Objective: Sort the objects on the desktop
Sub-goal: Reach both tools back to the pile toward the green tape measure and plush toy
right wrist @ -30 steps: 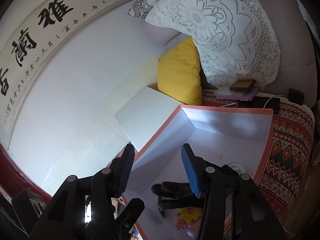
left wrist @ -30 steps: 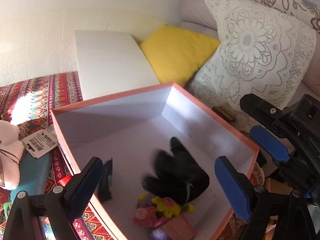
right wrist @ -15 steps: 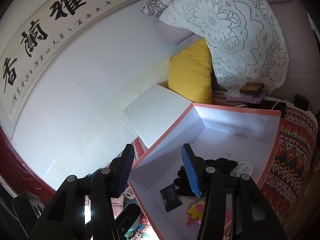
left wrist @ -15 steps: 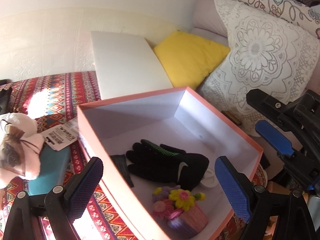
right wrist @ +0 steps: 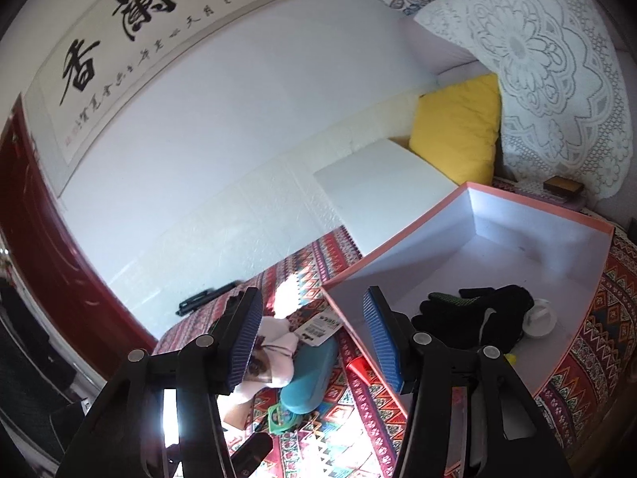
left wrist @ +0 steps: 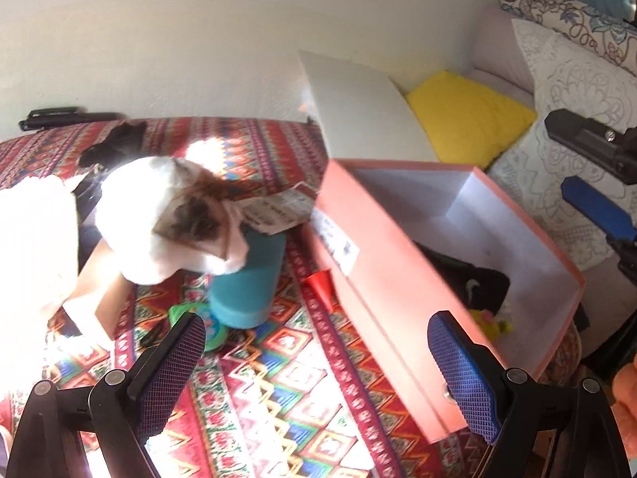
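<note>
A pink box (left wrist: 390,279) with a white inside stands on the patterned cloth and holds black gloves (left wrist: 473,279) and a yellow flower piece (left wrist: 491,324). Left of it lie a teal case (left wrist: 247,286), a white plush pouch (left wrist: 167,219), a red cone (left wrist: 318,283) and a green toy (left wrist: 201,318). My left gripper (left wrist: 314,342) hangs open above the cloth beside the box's near wall, holding nothing. My right gripper (right wrist: 314,338) is open and empty above the box's left corner. The right wrist view shows the gloves (right wrist: 477,314), a white round piece (right wrist: 539,316) and the teal case (right wrist: 310,374).
A white lid (left wrist: 358,107) leans on the wall behind the box, with a yellow cushion (left wrist: 466,115) and a lace pillow (right wrist: 537,71) to its right. A black pen (right wrist: 203,298) lies by the wall. A paper tag (left wrist: 278,211) rests on the teal case.
My left gripper has swung left, from over the box to the cluttered cloth beside it. The gloves have dropped and now lie still in the box. The right gripper shifted slightly left.
</note>
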